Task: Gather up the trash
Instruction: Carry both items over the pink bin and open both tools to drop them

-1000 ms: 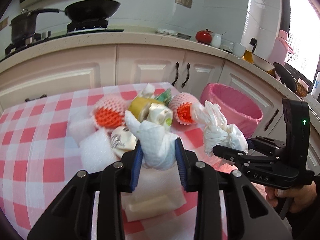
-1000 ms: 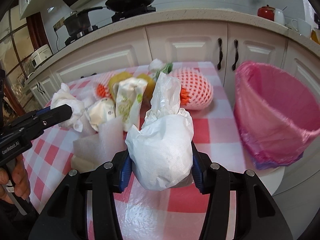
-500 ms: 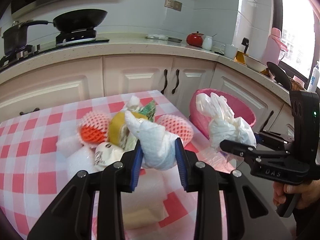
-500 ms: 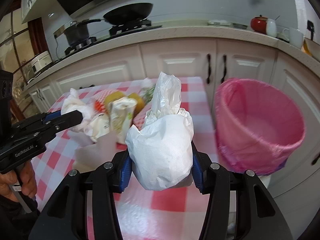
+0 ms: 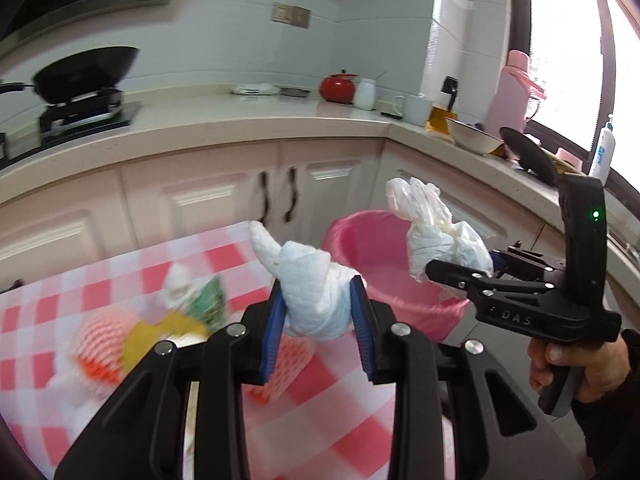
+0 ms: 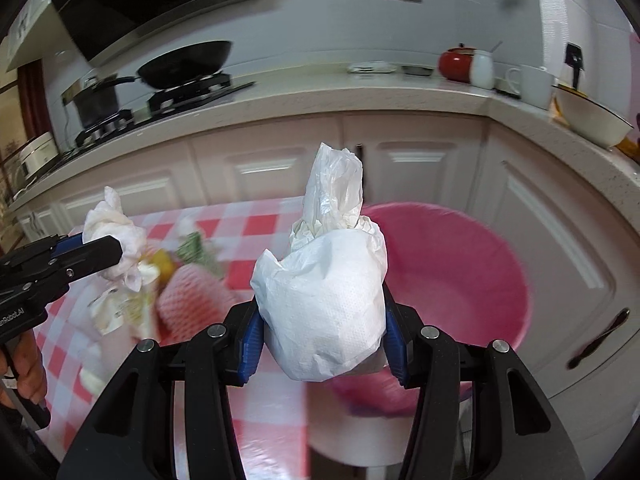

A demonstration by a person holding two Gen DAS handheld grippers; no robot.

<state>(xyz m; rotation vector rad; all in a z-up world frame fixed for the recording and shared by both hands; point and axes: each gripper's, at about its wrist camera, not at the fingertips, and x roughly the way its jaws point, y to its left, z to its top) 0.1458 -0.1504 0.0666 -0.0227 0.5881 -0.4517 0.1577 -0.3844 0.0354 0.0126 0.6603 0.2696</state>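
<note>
Our right gripper (image 6: 322, 344), clenched on a white wad (image 6: 324, 312), sits nearer the pink bin (image 6: 460, 280) at right of frame than our left gripper (image 5: 318, 312), grasping a tissue (image 5: 312, 292).

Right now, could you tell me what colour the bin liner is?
Pink bin liner, clearest in the right wrist view.

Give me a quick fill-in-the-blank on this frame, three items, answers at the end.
1. The left gripper is shut on a crumpled paper ____.
2. The trash bin beside the table has a liner coloured ____.
3. The white plastic bag is held by the ____ gripper.

Answers: towel; pink; right
</note>
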